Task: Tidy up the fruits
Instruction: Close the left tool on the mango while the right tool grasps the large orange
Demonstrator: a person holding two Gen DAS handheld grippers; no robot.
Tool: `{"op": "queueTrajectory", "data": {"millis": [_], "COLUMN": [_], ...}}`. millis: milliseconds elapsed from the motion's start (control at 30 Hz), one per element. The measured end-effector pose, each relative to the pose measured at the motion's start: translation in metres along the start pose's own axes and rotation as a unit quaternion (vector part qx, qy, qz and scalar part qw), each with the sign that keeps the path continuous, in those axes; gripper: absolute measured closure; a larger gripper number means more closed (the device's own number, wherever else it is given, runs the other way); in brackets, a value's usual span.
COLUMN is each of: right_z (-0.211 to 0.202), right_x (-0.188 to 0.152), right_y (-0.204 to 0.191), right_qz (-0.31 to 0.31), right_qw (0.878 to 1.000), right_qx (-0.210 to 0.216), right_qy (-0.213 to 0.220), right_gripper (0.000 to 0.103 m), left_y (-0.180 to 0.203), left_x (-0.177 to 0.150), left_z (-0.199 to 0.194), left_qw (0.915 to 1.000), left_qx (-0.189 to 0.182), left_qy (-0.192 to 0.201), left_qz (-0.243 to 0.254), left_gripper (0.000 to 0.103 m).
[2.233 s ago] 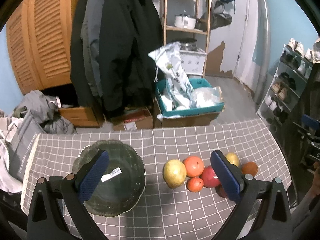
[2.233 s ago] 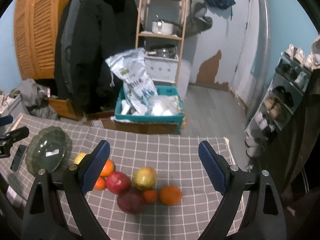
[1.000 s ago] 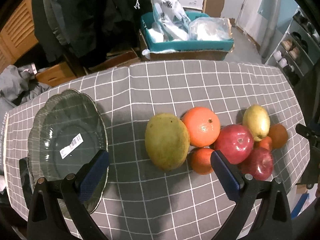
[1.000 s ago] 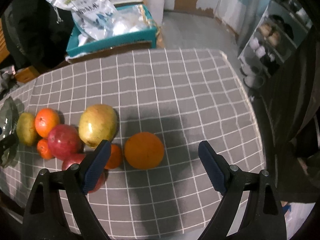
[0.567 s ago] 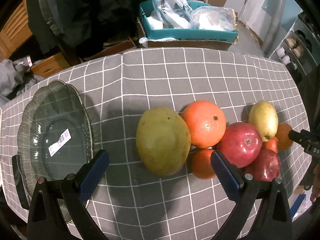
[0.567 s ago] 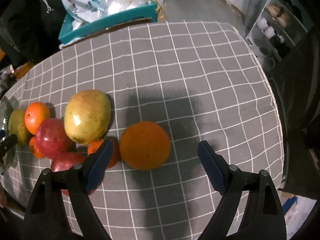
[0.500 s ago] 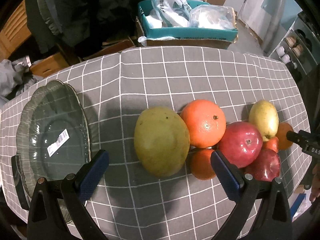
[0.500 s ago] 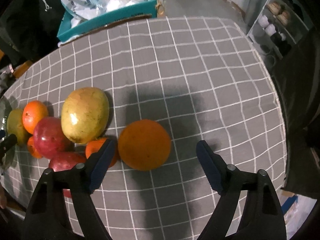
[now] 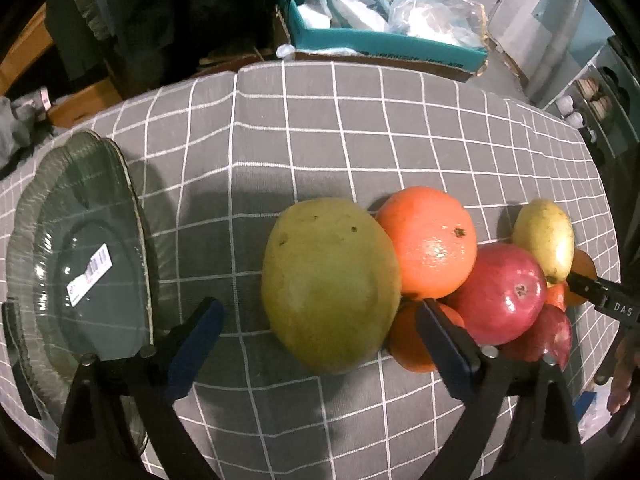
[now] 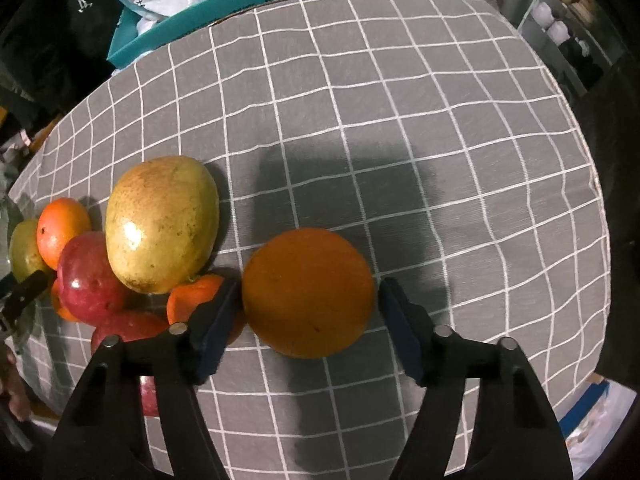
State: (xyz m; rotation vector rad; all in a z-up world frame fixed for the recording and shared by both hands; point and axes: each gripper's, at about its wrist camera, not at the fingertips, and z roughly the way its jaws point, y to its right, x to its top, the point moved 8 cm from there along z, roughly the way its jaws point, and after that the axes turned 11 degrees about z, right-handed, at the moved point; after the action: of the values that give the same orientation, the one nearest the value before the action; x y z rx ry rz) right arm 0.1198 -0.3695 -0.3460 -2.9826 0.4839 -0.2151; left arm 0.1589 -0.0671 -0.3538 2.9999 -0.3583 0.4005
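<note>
1. The left gripper [image 9: 320, 334] points steeply down at the counter [image 9: 320, 128], jaws wide and closing, with the big green-yellow mango [image 9: 330, 282] between them. Neither blue pad [image 9: 196, 340] touches the mango yet.
2. The right gripper [image 10: 308, 324] points straight down, jaws closing around the lone orange [image 10: 308, 292]. The left pad sits at or just off its skin and a thin gap shows at the right pad, so it has no hold yet.
3. In the left view the right-hand pad lies across the small orange fruit [image 9: 408, 344] at 4 o'clock of the mango, hiding part of it.
4. The fruit pile crowds the mango's 3 o'clock side: a large orange [image 9: 428, 242] touches it, with a red apple [image 9: 496, 292] just beyond. A darker red fruit [image 9: 548, 336] is half hidden beneath.
5. In the right view a small tangerine [image 10: 192, 296] sits just beside the left pad, at 9 o'clock of the lone orange, partly covered by it.
6. A yellow mango [image 10: 162, 224] lies at 10 o'clock of the lone orange.
7. The glass plate [image 9: 44, 208] lies at 9 o'clock of the mango, well apart, a barcode sticker [image 9: 90, 274] on it, its near rim cut off by the gripper.
8. Beyond the counter's far edge at 12 o'clock, a teal box [image 9: 380, 40] holds plastic bags.
9. At the far right edge of the left view, part of the other gripper and a hand show, too cropped to read.
</note>
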Motion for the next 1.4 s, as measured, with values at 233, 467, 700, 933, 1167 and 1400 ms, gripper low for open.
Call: {"op": "queueTrajectory", "data": {"millis": [233, 467, 700, 933, 1167, 1400], "right_z": [-0.002, 0.005, 0.004, -0.011, -0.039, -0.065], "right_x": [0.004, 0.013, 0.027, 0.032, 0.026, 0.022], "right_y": [-0.001, -0.019, -0.039, -0.047, -0.046, -0.052], "right_qz": [-0.010, -0.039, -0.059, -0.082, -0.095, -0.099], "right_qw": [1.000, 0.998, 0.995, 0.990, 0.986, 0.982], "right_qx": [-0.008, -0.035, -0.046, -0.050, -0.041, -0.025], "right_qy": [0.011, 0.034, 0.067, 0.099, 0.130, 0.160], "right_gripper": [0.038, 0.039, 0.039, 0.039, 0.040, 0.040], "left_y": [-0.003, -0.001, 0.003, 0.004, 0.009, 0.012], "left_x": [0.003, 0.010, 0.013, 0.005, -0.001, 0.002], "left_z": [0.006, 0.000, -0.006, -0.008, -0.020, -0.045], "left_qw": [1.0000, 0.9997, 0.9992, 0.9991, 0.9985, 0.9966], "left_qx": [-0.005, -0.007, -0.008, -0.005, -0.001, 0.003], "left_qy": [0.003, 0.024, 0.035, 0.038, 0.051, 0.079], "left_qz": [0.007, 0.008, 0.018, 0.016, 0.020, 0.025], "left_gripper": [0.020, 0.034, 0.038, 0.038, 0.038, 0.038]}}
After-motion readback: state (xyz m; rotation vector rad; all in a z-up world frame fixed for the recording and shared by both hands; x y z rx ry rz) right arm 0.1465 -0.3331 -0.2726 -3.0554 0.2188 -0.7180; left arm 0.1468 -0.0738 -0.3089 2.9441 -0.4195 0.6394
